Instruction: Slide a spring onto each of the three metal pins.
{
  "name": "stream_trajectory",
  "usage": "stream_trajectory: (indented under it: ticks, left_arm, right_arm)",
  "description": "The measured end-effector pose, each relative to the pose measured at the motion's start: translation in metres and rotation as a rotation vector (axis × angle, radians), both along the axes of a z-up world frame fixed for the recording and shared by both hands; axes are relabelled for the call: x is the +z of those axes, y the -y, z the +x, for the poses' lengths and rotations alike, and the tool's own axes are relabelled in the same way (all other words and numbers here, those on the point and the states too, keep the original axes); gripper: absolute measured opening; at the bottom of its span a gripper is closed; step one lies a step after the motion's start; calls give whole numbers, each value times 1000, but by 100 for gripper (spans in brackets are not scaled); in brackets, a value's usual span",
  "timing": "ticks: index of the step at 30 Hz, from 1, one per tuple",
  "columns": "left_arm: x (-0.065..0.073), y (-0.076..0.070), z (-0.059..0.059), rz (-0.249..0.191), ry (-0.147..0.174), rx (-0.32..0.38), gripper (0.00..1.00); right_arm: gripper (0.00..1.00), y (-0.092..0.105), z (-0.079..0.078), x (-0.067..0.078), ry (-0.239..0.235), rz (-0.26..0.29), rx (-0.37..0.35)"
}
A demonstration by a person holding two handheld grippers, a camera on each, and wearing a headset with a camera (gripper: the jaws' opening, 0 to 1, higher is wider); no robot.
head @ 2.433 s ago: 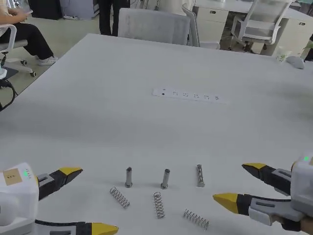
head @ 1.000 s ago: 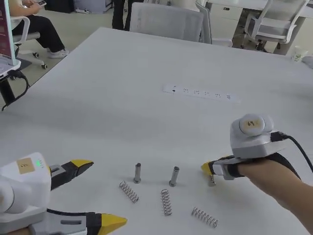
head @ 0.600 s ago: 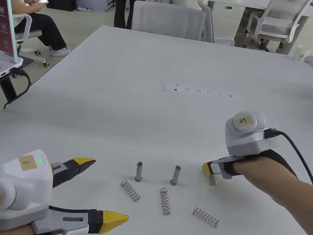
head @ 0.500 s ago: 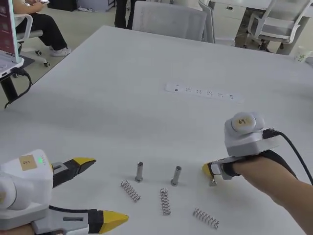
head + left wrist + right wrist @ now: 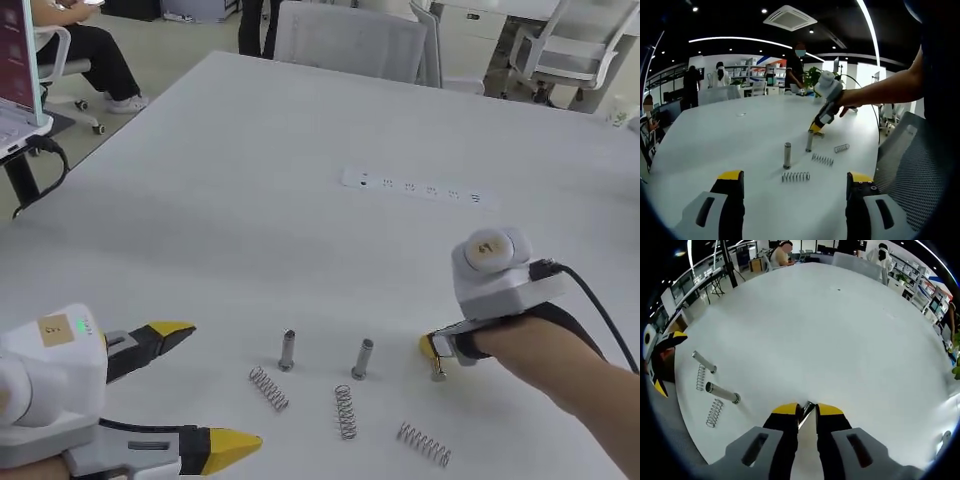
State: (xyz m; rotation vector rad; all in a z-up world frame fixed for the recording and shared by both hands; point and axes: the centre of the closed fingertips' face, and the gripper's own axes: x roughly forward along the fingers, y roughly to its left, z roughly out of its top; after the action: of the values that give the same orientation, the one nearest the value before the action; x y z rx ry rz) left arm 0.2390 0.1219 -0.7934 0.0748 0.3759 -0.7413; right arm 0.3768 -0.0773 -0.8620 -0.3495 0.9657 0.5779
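Surface: white table (image 5: 300, 150), office chairs beyond.
Left claw (image 5: 218, 385): jaws wide apart, holding nothing.
Right claw (image 5: 432, 350): tips pinched on end pin (image 5: 438, 371).
Bare pins: middle pin (image 5: 364, 358), outer pin (image 5: 288, 350), upright between the claws.
Springs: left spring (image 5: 268, 388), middle spring (image 5: 345, 411), right spring (image 5: 424, 445), flat, loose, nearer the person than the right claw.
Progress: no spring fitted; all three left to do.

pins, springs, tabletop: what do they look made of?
Pins: bare metal, probably steel; grey with a dull sheen along the shaft.
Springs: thin silvery metal wire, open coils.
Table: matte pale grey, possibly laminate; no glare, so the material underneath can't be told.
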Motion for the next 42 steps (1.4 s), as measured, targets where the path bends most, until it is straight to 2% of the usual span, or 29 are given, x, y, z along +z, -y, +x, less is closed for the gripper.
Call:
stream_trajectory:
  ticks: [6,12,29,35,42]
  left_arm:
    - [1,0,1,-3,3,2,81]
    - [1,0,0,-4,1,2,81]
    - [3,2,2,-9,3,0,79]
    - [4,1,3,-10,5,4,79]
    - [3,3,4,-11,8,0,79]
  right_arm:
    - [12,1,0,0,-12,-14,-36]
    - [9,1,0,-1,-32,-4,-55]
    - [6,0,0,0,-24,-28,-32]
    - [5,0,0,7,-9,-8,-35]
    - [5,-1,-8,16,10,12,-25]
